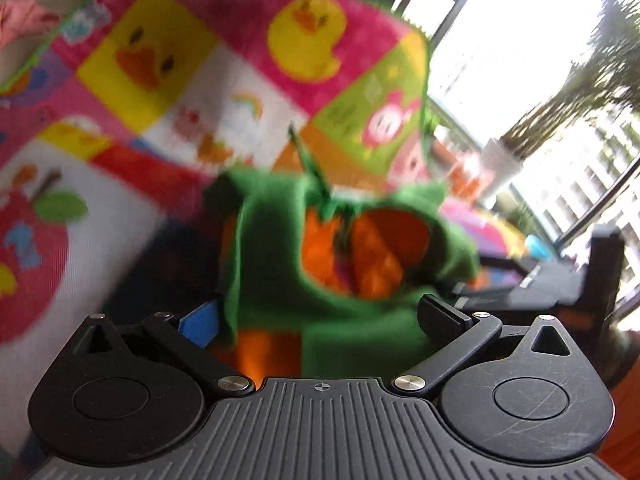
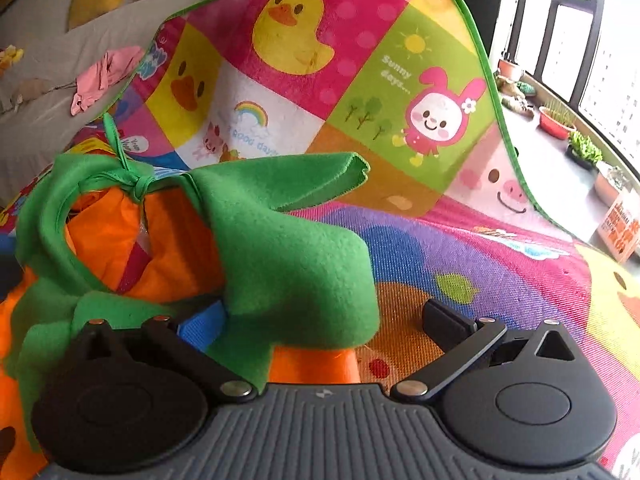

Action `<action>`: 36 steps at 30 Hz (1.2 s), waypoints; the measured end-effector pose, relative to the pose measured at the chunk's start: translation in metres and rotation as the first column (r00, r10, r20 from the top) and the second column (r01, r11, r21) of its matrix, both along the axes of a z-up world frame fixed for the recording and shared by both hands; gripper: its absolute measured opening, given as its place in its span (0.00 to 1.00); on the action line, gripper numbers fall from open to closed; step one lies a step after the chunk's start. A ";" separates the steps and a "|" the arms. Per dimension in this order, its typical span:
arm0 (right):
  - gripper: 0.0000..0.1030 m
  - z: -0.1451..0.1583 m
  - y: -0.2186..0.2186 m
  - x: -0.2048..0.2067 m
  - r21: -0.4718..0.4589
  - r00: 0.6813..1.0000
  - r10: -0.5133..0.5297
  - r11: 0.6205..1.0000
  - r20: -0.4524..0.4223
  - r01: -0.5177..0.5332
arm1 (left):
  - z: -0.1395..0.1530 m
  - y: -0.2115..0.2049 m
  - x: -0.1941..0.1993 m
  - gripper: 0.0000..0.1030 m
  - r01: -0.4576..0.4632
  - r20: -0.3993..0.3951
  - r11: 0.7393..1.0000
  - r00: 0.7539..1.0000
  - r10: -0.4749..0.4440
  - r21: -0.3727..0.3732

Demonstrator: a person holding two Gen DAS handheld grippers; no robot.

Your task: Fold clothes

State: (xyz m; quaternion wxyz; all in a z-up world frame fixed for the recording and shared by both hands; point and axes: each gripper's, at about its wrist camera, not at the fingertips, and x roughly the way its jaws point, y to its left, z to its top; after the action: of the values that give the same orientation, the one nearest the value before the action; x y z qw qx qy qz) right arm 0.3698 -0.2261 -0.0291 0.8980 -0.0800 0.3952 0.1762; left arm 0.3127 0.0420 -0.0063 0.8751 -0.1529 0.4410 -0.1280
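Here, nearest the right wrist camera, the right gripper (image 2: 324, 320) stands with its 2 fingers spread wide; the garment's green fleece collar (image 2: 296, 264) drapes over the blue-padded finger, yet nothing is pinched. The left gripper (image 1: 320, 316) is likewise spread, the green-and-orange garment (image 1: 332, 264) bunched between and just beyond its fingers; that view is motion-blurred, so contact cannot be told.

The garment lies crumpled on the play mat (image 2: 500, 264), its tied green cord (image 2: 136, 184) uppermost. To fold well, I judge, each gripper should close on 1 outer edge of the fleece, then draw the cloth flat before doubling it over.

Room lies to the right across the mat's flat part; farther off its curled-up edge (image 2: 472, 12) rises like a wall, with plant pots (image 2: 560, 120) beyond.
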 end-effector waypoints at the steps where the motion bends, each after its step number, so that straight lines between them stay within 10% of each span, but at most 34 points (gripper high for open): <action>1: 1.00 0.000 -0.001 0.000 0.005 1.000 0.005 1.000 -0.001 -0.005 | -0.004 -0.001 0.000 1.00 0.001 -0.009 1.000 1.000 0.000 0.012; 13: 1.00 0.006 0.002 -0.012 -0.020 0.997 0.027 0.999 0.073 -0.025 | -0.004 0.005 -0.006 1.00 -0.012 -0.006 1.000 1.000 0.012 0.004; 18: 0.99 0.037 0.004 -0.026 -0.022 0.978 0.076 0.997 0.196 -0.073 | 0.018 0.006 -0.010 1.00 -0.114 0.201 0.982 0.976 0.082 0.154; 22: 0.75 0.056 0.022 -0.029 -0.058 0.952 0.158 0.987 0.263 -0.148 | 0.002 0.003 0.008 0.56 -0.089 0.171 0.966 0.984 0.047 0.243; 30: 0.66 0.019 0.092 -0.001 -0.251 0.934 0.292 0.938 0.208 -0.237 | -0.016 0.006 0.014 0.55 -0.082 0.156 0.957 0.987 0.039 0.279; 36: 0.18 0.029 0.086 -0.012 -0.145 0.936 0.263 0.961 0.232 -0.233 | -0.013 0.006 0.013 0.56 -0.086 0.151 0.956 0.988 0.045 0.281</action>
State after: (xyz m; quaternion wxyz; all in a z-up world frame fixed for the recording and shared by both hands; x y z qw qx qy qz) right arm 0.3578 -0.1405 -0.0006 0.9049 -0.2026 0.2753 0.2535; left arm 0.3256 0.0481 -0.0197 0.9210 -0.0296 0.3859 -0.0444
